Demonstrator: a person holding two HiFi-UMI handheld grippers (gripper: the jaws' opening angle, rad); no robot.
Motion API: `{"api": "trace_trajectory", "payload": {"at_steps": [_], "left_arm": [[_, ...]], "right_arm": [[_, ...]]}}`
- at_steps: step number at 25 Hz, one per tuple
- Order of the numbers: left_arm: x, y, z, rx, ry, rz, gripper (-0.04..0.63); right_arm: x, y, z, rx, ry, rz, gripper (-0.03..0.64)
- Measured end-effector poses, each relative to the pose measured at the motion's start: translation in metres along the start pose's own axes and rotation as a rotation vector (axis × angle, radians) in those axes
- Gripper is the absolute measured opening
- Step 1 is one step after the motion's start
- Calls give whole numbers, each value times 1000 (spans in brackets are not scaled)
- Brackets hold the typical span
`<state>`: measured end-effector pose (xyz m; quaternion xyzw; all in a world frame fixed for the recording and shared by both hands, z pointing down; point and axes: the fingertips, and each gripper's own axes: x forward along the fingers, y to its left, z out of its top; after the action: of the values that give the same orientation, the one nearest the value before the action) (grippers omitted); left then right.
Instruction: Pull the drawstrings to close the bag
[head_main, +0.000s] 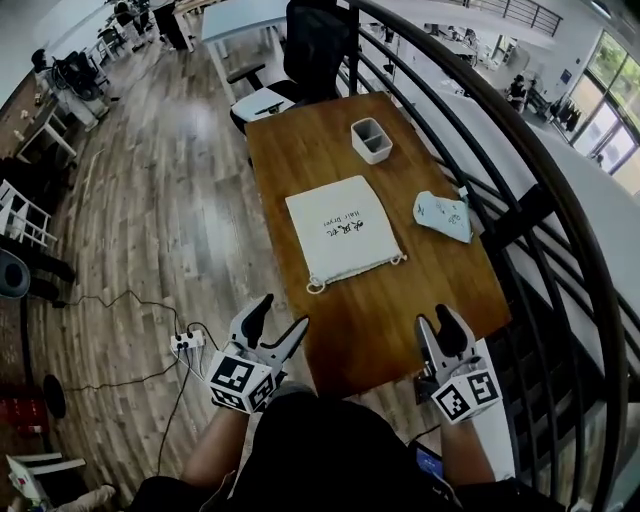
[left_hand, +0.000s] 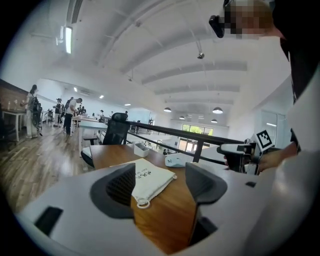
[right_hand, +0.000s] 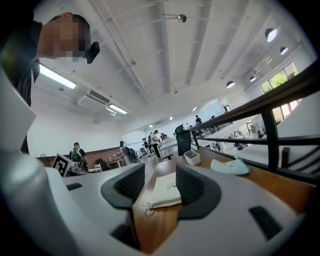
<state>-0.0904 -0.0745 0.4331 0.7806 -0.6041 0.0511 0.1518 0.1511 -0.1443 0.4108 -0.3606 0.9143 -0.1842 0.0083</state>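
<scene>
A flat white drawstring bag (head_main: 341, 230) with dark print lies in the middle of the wooden table (head_main: 380, 320). Its cord forms a loop (head_main: 316, 287) at the near left corner and a knot (head_main: 399, 259) at the near right. My left gripper (head_main: 276, 325) hovers open near the table's front left corner, apart from the bag (left_hand: 150, 179). My right gripper (head_main: 438, 328) hangs at the front right edge, jaws apart with nothing between them; the bag (right_hand: 165, 190) lies well ahead of it.
A small white-and-grey box (head_main: 371, 140) stands at the table's far end. A pale blue crumpled bag (head_main: 444, 215) lies at the right side. A black railing (head_main: 520, 215) runs along the right. An office chair (head_main: 300, 60) stands beyond the table; a power strip (head_main: 186, 343) lies on the floor.
</scene>
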Motion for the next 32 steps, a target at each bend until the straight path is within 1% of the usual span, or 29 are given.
{"api": "trace_trajectory", "payload": {"at_steps": [3,6,10,12,17,19,20,22,25,28,29,32], "left_arm": [[14,-7,-21,13,75,-14,309],[35,-6,-46,30,149,-28,286],[68,-5,-86,130,291,-58,262],[85,-3,-108,159,371,-78,264],[119,7,-147,186,483,-101,264],[126,9,-157,167,521,-105,262],[130,11,-161,150,541,-103,259],[138,16,-172,142,593,-91,256],[145,26,-185,174,668,-71,248],[146,35,-186,208,701,-44,184],[146,38,-186,210,707,-35,144],[142,45,-186,188,718,-27,74]], "right_arm": [[-3,-12,-9,41,21,-15,190],[1,-16,-19,61,42,-19,189],[1,-15,-31,69,83,-21,189],[-4,-16,-36,77,104,-38,178],[-14,-27,-43,101,119,-117,165],[-16,-28,-44,109,117,-146,133],[-15,-27,-45,117,113,-157,127],[-9,-23,-45,128,106,-165,127],[4,-11,-42,131,99,-152,124],[9,-2,-40,128,97,-147,118],[9,-2,-40,128,99,-150,118],[8,-2,-45,137,105,-162,109]]}}
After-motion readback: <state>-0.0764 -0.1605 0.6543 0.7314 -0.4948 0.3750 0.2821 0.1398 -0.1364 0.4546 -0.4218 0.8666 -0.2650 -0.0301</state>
